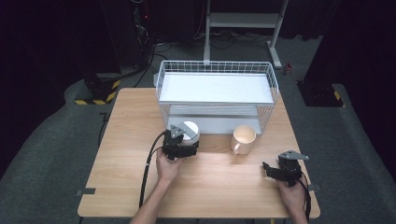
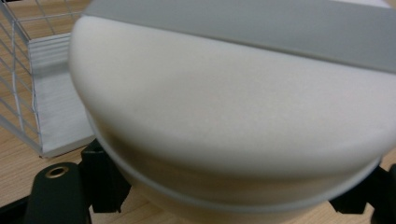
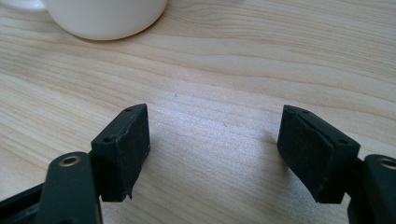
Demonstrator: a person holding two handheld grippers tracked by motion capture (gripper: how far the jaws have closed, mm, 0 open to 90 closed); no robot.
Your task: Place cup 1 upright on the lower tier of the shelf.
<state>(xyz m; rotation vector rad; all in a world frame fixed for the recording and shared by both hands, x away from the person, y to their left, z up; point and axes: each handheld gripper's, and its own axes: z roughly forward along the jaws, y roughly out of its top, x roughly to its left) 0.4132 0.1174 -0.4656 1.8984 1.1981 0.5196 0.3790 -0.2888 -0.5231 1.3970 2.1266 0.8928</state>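
A white cup (image 1: 192, 129) sits just in front of the wire rack (image 1: 163, 79), and in the left gripper view the white cup (image 2: 224, 102) looms very close. My left gripper (image 1: 188, 141) has its jaws on either side of it and is shut on it; the left gripper (image 2: 233, 193) shows black pads against both flanks of the cup. A cream mug (image 1: 243, 139) stands upright on the table to the right. My right gripper (image 1: 271, 169) rests low near the table's right front and is open. Bare wood lies between the right gripper (image 3: 215, 144) jaws, with the mug's base (image 3: 102, 18) beyond.
The white wire rack has two white shelves, the upper shelf (image 1: 215, 87) being bare, and it stands at the back of the wooden table (image 1: 210, 186). The rack's wire side (image 2: 18, 84) shows left of the cup. Black cables trail from both grippers.
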